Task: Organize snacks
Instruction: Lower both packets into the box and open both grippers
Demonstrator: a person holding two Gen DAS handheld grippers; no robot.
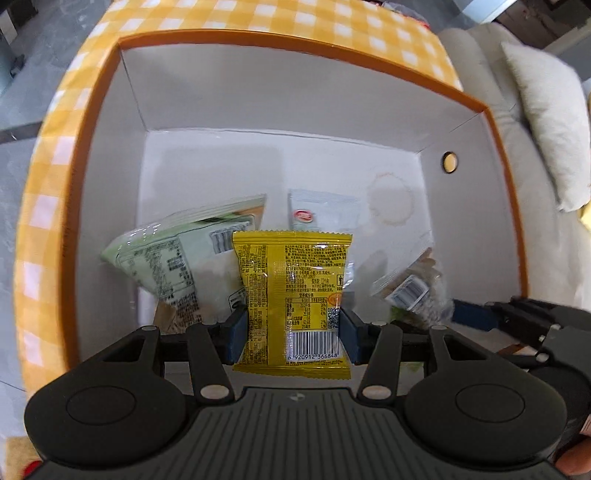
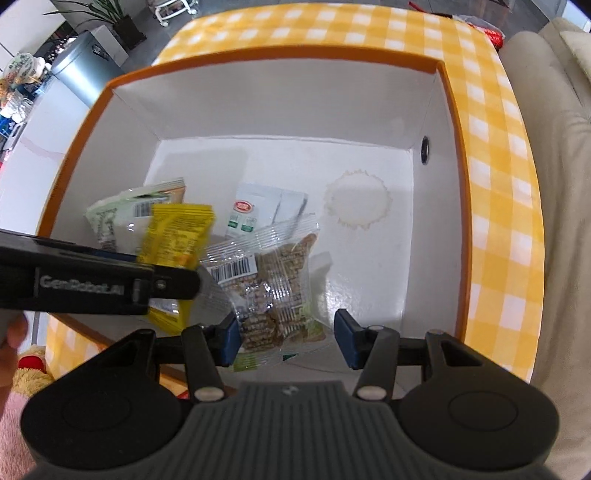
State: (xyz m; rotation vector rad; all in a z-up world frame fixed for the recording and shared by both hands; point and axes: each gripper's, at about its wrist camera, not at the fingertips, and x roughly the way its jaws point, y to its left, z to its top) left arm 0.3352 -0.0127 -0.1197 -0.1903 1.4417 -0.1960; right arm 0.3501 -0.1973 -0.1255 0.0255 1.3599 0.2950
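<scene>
The yellow packet (image 1: 293, 295) is being gripped by the left gripper (image 1: 293, 332), both blue pads pressed on its sides; its lower edge is being cut off behind the gripper body. In the right wrist view the same packet (image 2: 177, 236) is being half hidden by the left gripper's black arm.

The clear packet (image 2: 275, 291) of grain bars is being held in the right gripper (image 2: 286, 341). The left pad is touching it; the right pad is standing apart from the visible wrapper, so whether the jaws are truly clamping it cannot be told. In the left view this packet (image 1: 410, 291) is blurred and hard to read.

Beyond both sets of jaws, inside the box (image 2: 491, 177), a green packet (image 1: 166, 258) is being seen leaning left of the left jaws, its base hidden. A white packet (image 2: 258, 210) is lying flat ahead, print too small to read. A round scalloped mark (image 2: 356, 205) is showing on the white floor, ahead and right of the right jaws.

The box is yellow checked outside with an orange rim. A beige sofa (image 1: 535, 122) is being seen to its right, a plant (image 2: 110, 14) and grey bin (image 2: 85, 62) beyond.
</scene>
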